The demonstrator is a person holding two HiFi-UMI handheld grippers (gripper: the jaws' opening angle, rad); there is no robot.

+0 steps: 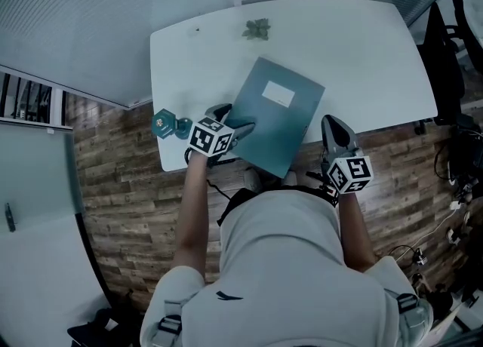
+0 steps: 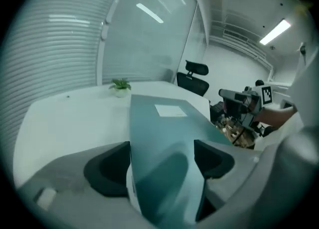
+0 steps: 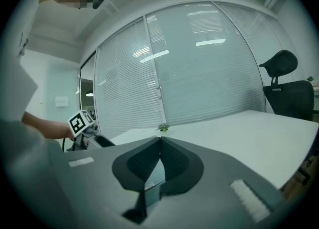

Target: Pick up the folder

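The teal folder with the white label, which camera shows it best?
The head view: the whole flat teal folder lies on the white table. The left gripper view shows its near end between the open left claw; the right gripper view, barely a sliver.

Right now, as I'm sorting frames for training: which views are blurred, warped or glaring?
Left gripper view: the flat teal folder smears out of focus between the jaws, fisheye bends the white table, a ceiling strip light flares. Right gripper view: sharp, but the window blinds bow and the corners go black. Head view: evenly lit, crisp, only soft shadows.
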